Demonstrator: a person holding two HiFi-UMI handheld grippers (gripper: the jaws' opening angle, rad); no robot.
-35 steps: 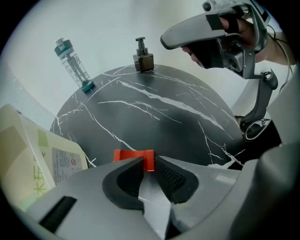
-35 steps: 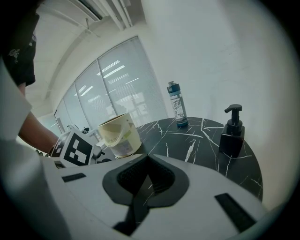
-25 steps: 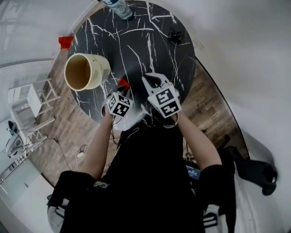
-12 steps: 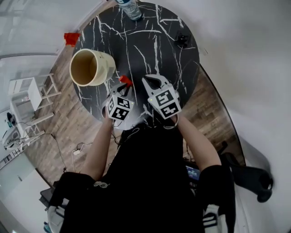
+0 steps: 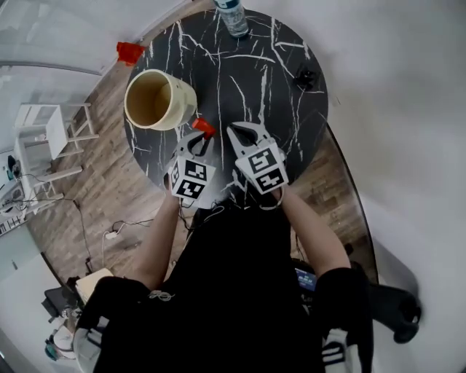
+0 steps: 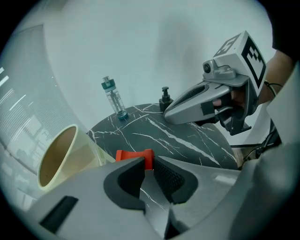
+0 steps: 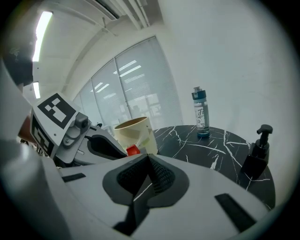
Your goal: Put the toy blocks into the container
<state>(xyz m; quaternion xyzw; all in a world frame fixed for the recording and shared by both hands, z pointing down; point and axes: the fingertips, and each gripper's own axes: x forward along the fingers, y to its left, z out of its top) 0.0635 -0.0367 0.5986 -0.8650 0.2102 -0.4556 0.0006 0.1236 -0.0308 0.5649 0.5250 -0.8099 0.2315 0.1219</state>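
One red piece point(image 5: 131, 52) is lying beyond the table's point(image 5: 255, 80) left edge. One cream container point(image 5: 159, 100) is standing open. Just right of it, the left claw point(image 5: 200, 136) is pinching one red toy block point(image 6: 134, 157). The right claw point(image 5: 244, 135) is hovering alongside, pressed together, empty. One bottle point(image 5: 234, 16) and one black pump dispenser point(image 5: 306, 76) are standing far back.

The light here is bright, soft and even, coming from a ceiling strip lamp point(image 7: 43, 28) and tall blinded windows point(image 7: 136, 89). Shadows on the dark surface point(image 5: 240, 80) are faint, and it gives off only a dull sheen. All 3 views bend hard at the rims, straight lines curving, and the corners go black in both gripper views. The right claw point(image 7: 148, 159), close to its lens, looks soft.
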